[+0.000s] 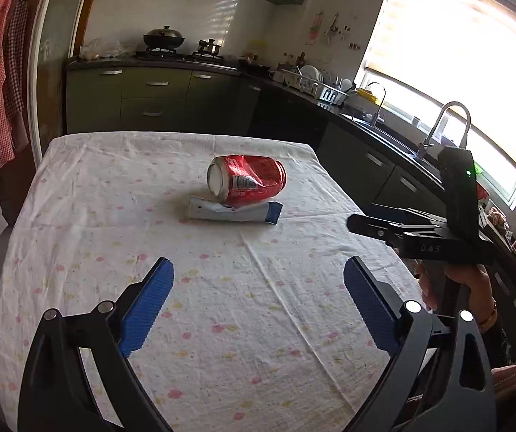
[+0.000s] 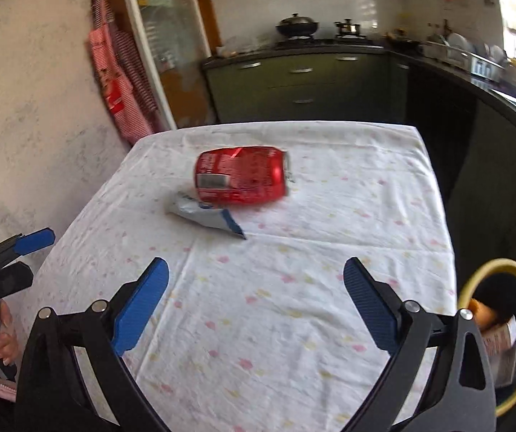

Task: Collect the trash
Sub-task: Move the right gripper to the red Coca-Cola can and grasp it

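Note:
A dented red soda can (image 1: 247, 179) lies on its side on the table's floral cloth (image 1: 222, 306), resting against a flattened white-and-blue tube (image 1: 234, 211) in front of it. Both also show in the right wrist view: the can (image 2: 241, 175) and the tube (image 2: 209, 216). My left gripper (image 1: 258, 270) is open and empty, well short of them. My right gripper (image 2: 256, 270) is open and empty, also short of them. A yellow-rimmed bin (image 2: 506, 327) with trash inside stands beside the table's right edge.
The right gripper's body (image 1: 438, 230) hangs over the table's right edge in the left wrist view. The left gripper (image 2: 23, 244) shows at the table's left edge. Kitchen counters, stove (image 1: 182, 52) and sink (image 1: 402, 136) lie behind and right. Aprons (image 2: 121, 79) hang on the left wall.

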A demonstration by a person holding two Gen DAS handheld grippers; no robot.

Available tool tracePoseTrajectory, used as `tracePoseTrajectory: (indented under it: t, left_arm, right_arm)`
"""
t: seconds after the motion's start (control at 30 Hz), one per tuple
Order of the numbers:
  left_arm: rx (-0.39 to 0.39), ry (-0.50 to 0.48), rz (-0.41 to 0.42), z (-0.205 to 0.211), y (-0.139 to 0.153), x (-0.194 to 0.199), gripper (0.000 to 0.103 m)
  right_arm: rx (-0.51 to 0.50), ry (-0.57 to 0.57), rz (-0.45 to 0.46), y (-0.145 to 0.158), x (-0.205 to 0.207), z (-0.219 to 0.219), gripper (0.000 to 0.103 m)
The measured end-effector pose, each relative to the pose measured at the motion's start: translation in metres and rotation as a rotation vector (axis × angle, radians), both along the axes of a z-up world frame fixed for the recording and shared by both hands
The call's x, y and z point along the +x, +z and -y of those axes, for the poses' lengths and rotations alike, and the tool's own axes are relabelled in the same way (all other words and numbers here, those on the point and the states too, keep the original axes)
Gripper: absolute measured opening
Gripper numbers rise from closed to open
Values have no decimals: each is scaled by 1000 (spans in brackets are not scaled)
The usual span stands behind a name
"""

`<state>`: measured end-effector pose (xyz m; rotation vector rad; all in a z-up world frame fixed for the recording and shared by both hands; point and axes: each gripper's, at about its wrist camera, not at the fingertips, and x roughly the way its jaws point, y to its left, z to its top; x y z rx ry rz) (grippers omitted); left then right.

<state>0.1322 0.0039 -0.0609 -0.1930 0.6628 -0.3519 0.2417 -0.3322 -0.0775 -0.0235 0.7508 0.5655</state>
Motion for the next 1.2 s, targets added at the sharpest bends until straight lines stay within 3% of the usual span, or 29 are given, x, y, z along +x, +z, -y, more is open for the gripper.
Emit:
tracePoseTrajectory:
  t: [0.13,0.4,0.73,0.93,1.03,1.1,1.2]
  left_arm:
    - [-1,-7,0,-1,-4,0,94]
    - [-8,-10,-22,-6,-14,5,94]
    - [-11,-30,-45,-2,-24,12,94]
    - [-7,-28,-43,-5,-23,11,94]
    - [-4,-19,-35,-7,-21,10,94]
    - [-6,-13,-33,-9,-21,11,94]
    - [-11,-3,-40,-10,-22,15,94]
  right_arm:
    - [-40,112,-31,-14,27,-36,93]
    - [-55,157,-103,-36,65,-56,91]
    - [-8,33,-49,-6,99,-65,96]
    - [-65,121,-43,19,134,-78,96]
    - [-99,322,-113,35,164,-91,96]
    - [-79,443,-255,34,193,-97,96]
    - [-51,463,-429,18,232,-105,96]
